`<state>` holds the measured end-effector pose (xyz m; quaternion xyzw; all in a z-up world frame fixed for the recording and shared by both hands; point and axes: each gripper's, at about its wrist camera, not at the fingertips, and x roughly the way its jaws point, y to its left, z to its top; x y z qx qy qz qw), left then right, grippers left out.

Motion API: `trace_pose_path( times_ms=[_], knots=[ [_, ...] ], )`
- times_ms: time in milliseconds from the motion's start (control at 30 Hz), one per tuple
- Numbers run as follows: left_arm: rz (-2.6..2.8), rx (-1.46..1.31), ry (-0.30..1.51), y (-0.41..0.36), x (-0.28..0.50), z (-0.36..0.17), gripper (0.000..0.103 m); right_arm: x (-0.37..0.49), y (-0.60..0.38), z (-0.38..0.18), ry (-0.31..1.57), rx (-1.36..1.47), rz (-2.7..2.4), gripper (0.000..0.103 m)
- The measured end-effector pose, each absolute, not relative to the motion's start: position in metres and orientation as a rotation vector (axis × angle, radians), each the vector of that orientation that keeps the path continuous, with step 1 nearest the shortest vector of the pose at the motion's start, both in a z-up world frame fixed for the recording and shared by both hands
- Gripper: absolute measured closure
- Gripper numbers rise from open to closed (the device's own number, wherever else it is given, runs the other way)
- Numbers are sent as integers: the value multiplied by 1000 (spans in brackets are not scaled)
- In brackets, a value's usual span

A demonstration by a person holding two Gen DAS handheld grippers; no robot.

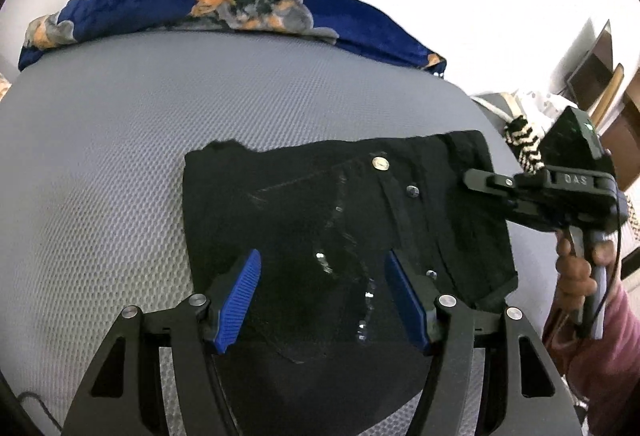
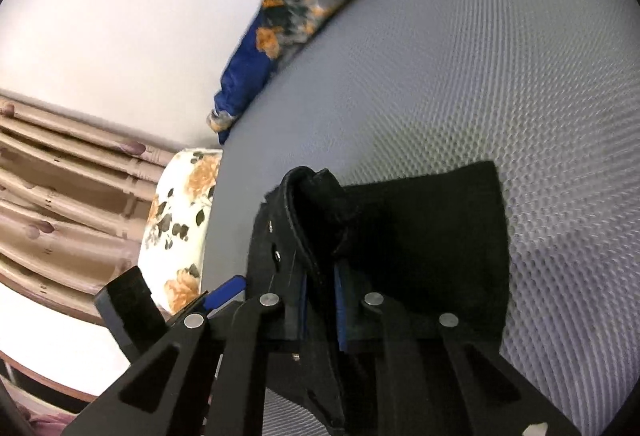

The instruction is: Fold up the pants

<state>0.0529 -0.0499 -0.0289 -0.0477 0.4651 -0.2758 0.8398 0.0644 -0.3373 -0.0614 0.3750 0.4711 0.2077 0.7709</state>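
Black pants [image 1: 340,220] lie folded into a compact rectangle on the grey mesh mattress [image 1: 120,140], waistband button and rivets facing up. My left gripper [image 1: 322,300] is open, its blue pads spread over the near edge of the pants, holding nothing. My right gripper [image 1: 476,178] reaches in from the right at the waistband edge. In the right wrist view the right gripper [image 2: 322,300] is shut on the thick waistband fold of the pants [image 2: 420,236], with cloth between the blue pads.
A blue patterned blanket [image 1: 224,2] lies along the mattress's far edge and also shows in the right wrist view [image 2: 280,20]. A floral pillow [image 2: 180,220] and beige curtains [image 2: 60,188] are beside the bed. Wooden furniture [image 1: 600,84] stands at the right.
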Motion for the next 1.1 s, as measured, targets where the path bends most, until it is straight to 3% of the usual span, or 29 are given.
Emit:
trace_pose_path(
  times_ms=[133,367,467,533,600,1100],
  knots=[
    [-592,-89,971,-59,56,-30,38,54,-353,-50,993,772,333,92],
    [-623,-36,1060,-80,63,-64,38,50,-373,-87,1061,730,147,92],
    [-613,15,1070,-88,66,-76,38,55,-370,-89,1072,720,133,87],
    [-610,55,1058,-93,61,-76,38,58,-363,-85,1093,651,100,75],
    [-598,89,1054,-97,57,-75,38,57,-358,-82,1097,627,93,73],
    [-553,162,1076,-91,14,-71,38,-13,-340,-75,1153,561,69,73]
  ],
)
